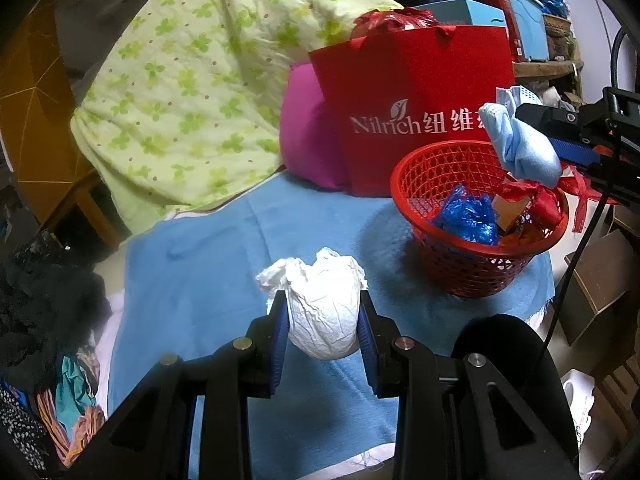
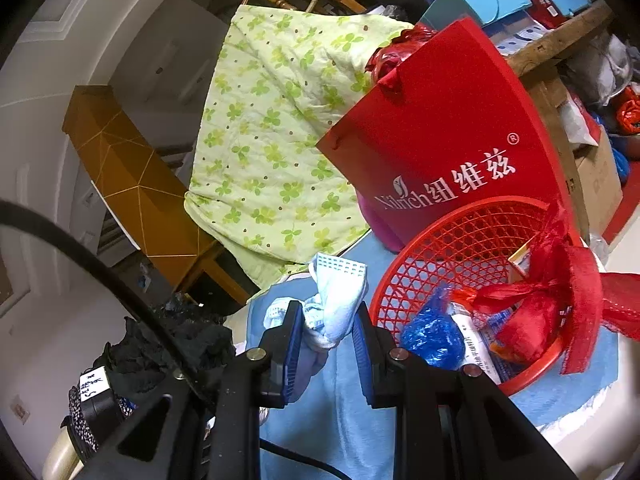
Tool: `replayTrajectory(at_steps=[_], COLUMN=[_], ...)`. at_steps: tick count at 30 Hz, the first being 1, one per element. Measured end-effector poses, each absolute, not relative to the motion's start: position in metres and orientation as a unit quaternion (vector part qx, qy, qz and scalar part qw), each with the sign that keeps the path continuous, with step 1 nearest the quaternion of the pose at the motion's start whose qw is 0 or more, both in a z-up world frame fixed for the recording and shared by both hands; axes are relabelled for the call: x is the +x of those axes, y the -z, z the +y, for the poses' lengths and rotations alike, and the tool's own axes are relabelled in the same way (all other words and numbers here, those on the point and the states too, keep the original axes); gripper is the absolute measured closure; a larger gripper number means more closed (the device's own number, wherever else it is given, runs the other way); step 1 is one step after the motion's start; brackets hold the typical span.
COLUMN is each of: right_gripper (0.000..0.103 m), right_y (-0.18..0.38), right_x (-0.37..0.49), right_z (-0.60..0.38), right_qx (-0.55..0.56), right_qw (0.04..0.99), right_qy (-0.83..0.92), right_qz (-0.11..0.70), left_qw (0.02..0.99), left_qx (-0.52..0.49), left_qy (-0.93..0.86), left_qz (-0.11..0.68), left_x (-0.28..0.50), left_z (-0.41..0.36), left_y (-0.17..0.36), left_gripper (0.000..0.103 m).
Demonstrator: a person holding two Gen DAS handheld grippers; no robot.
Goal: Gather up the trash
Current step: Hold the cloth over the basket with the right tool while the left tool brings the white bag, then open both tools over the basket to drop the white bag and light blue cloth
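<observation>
My left gripper (image 1: 323,312) is shut on a crumpled white paper wad (image 1: 322,304), held above the blue cloth (image 1: 208,280), left of the red mesh basket (image 1: 472,276). My right gripper (image 2: 328,320) is shut on a light blue face mask (image 2: 338,300); in the left wrist view the mask (image 1: 520,140) hangs over the basket's far right rim. The basket (image 2: 448,248) holds a blue plastic wad (image 1: 468,216), a red ribboned bundle (image 2: 532,320) and paper packets.
A red Nilrich paper bag (image 1: 416,92) and a magenta cushion (image 1: 304,136) stand behind the basket. A green floral quilt (image 1: 192,92) lies at the back left. Dark clothes (image 1: 48,292) pile at the left. Boxes (image 1: 600,280) stand on the floor at right.
</observation>
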State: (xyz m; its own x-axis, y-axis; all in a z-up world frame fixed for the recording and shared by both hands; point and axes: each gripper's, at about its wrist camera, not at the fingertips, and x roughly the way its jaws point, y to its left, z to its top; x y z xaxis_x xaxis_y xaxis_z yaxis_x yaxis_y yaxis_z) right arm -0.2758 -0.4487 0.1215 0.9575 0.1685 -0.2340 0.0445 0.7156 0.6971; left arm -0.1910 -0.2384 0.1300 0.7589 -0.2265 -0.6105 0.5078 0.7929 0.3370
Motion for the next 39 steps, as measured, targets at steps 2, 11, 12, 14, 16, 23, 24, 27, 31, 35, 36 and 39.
replayTrajectory(at_steps=[2, 11, 12, 14, 16, 23, 24, 27, 31, 35, 36, 39], right_gripper=[0.076, 0.076, 0.076, 0.076, 0.076, 0.076, 0.076, 0.076, 0.076, 0.076, 0.076, 0.076], right_y=[-0.121, -0.118, -0.118, -0.117, -0.116, -0.113, -0.112, -0.110, -0.106, -0.101, -0.100, -0.095], right_x=[-0.277, -0.282, -0.283, -0.284, -0.285, -0.290, -0.291, -0.292, -0.294, -0.297, -0.298, -0.301], right_z=[-0.451, -0.459, -0.460, -0.462, -0.465, -0.473, -0.475, -0.479, -0.485, -0.494, -0.497, -0.506], right_qx=[0.377, 0.385, 0.386, 0.388, 0.390, 0.397, 0.398, 0.402, 0.407, 0.413, 0.415, 0.421], right_qw=[0.915, 0.912, 0.912, 0.911, 0.911, 0.908, 0.908, 0.906, 0.904, 0.901, 0.900, 0.898], right_qy=[-0.031, -0.023, -0.022, -0.021, -0.019, -0.011, -0.009, -0.006, 0.000, 0.009, 0.012, 0.024], right_qz=[0.141, 0.138, 0.138, 0.137, 0.136, 0.133, 0.132, 0.131, 0.131, 0.130, 0.130, 0.129], left_qw=[0.903, 0.897, 0.897, 0.895, 0.894, 0.891, 0.890, 0.889, 0.885, 0.881, 0.880, 0.874], left_qx=[0.252, 0.263, 0.264, 0.266, 0.269, 0.275, 0.275, 0.279, 0.283, 0.282, 0.279, 0.257], left_qy=[0.205, 0.214, 0.214, 0.216, 0.218, 0.226, 0.227, 0.230, 0.237, 0.249, 0.255, 0.285], left_qz=[0.282, 0.283, 0.283, 0.284, 0.283, 0.283, 0.283, 0.282, 0.282, 0.286, 0.288, 0.299], left_x=[-0.191, -0.194, -0.194, -0.195, -0.195, -0.197, -0.198, -0.199, -0.199, -0.195, -0.194, -0.186], left_z=[-0.241, -0.250, -0.252, -0.255, -0.257, -0.264, -0.265, -0.268, -0.273, -0.281, -0.284, -0.291], left_y=[-0.130, -0.127, -0.126, -0.125, -0.125, -0.123, -0.123, -0.122, -0.120, -0.121, -0.121, -0.127], left_gripper=[0.069, 0.069, 0.069, 0.069, 0.069, 0.069, 0.069, 0.069, 0.069, 0.069, 0.069, 0.069])
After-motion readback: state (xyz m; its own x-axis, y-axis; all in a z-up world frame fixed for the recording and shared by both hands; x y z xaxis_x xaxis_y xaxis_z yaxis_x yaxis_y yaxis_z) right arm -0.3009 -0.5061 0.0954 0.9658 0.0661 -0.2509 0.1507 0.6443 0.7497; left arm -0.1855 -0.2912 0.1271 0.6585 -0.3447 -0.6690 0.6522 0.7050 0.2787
